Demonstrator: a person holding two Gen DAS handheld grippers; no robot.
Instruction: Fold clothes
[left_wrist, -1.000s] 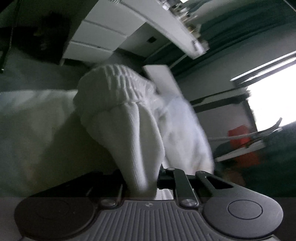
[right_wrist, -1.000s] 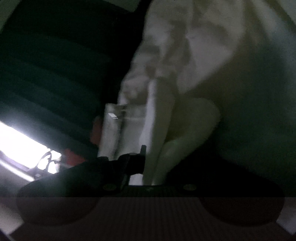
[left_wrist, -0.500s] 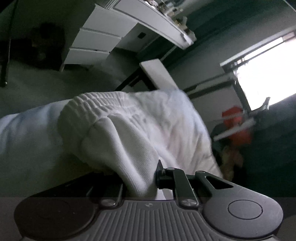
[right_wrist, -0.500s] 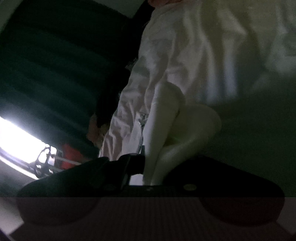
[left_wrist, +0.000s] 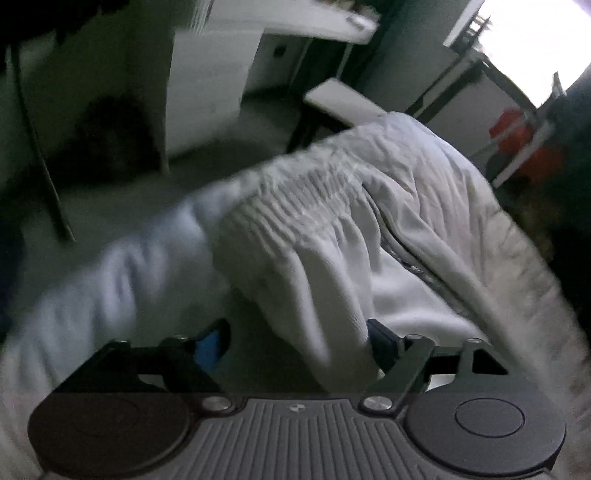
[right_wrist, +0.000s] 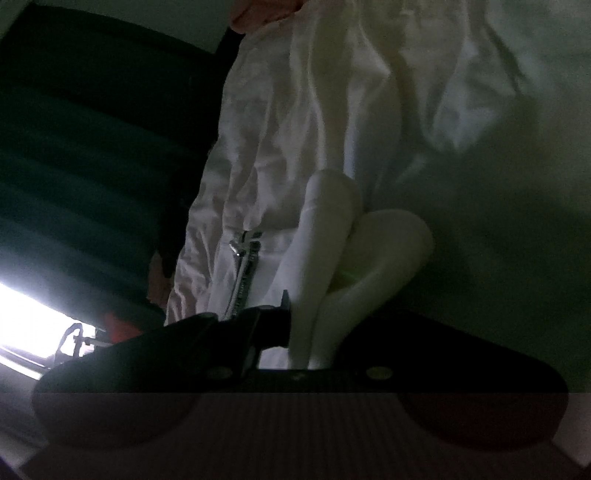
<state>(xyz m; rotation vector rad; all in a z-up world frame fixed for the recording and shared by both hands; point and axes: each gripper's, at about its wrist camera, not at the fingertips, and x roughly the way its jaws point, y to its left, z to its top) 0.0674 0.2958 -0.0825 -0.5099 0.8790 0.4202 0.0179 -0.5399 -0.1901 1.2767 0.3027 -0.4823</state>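
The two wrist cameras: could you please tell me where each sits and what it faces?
Left wrist: on the left claw, facing down over a white ribbed-hem zip jacket toward a pale desk; jaws opening, cloth between.
Right wrist: on the right claw, shut on a jacket fold, facing its metal zip.
Shared: the jacket.

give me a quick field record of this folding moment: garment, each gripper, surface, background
garment: white zip-up jacket with ribbed elastic hem, zipper visible
left gripper: jaws opening, a fold of the hem still between them, no longer pinched
right gripper: shut on a fold of the jacket's white fabric
surface: pale sheet under the jacket
background: white drawer unit, bright window, red object
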